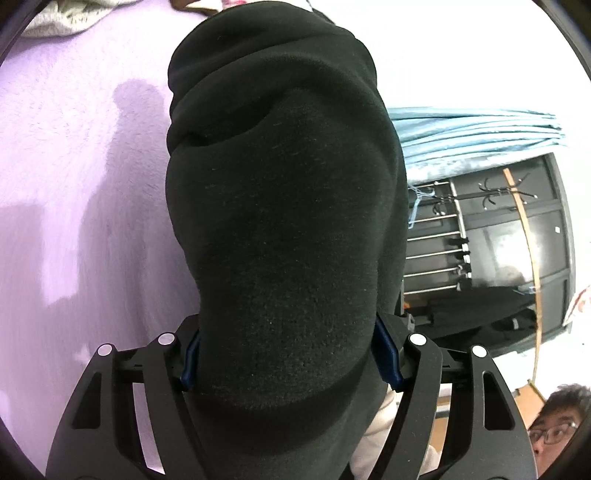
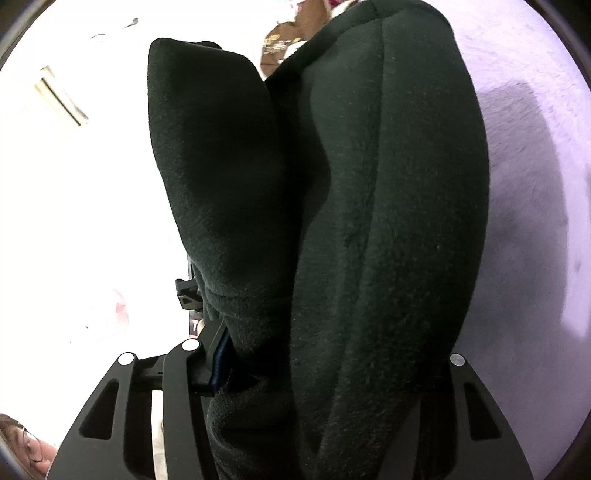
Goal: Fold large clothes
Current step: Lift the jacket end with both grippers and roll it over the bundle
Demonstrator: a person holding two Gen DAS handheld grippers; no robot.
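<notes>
A thick dark green-black fleece garment point(image 1: 284, 221) fills the middle of the left wrist view, bunched in folds and lifted off the lilac bedspread point(image 1: 74, 184). My left gripper point(image 1: 290, 358) is shut on a fat wad of it, blue pads point(image 1: 386, 354) pressing both sides. In the right wrist view the same garment point(image 2: 369, 240) hangs in heavy folds over my right gripper point(image 2: 317, 365), which is shut on it. Only the right gripper's left blue pad point(image 2: 219, 363) shows; the other finger is buried under cloth.
A pale knitted cloth point(image 1: 62, 18) lies at the far top of the bedspread. Blue curtains point(image 1: 472, 133) and a dark glass door with a rack point(image 1: 480, 240) stand to the right. A person's head shows at the lower corners point(image 1: 554, 424) point(image 2: 26, 446). A white wall point(image 2: 74, 221) is left.
</notes>
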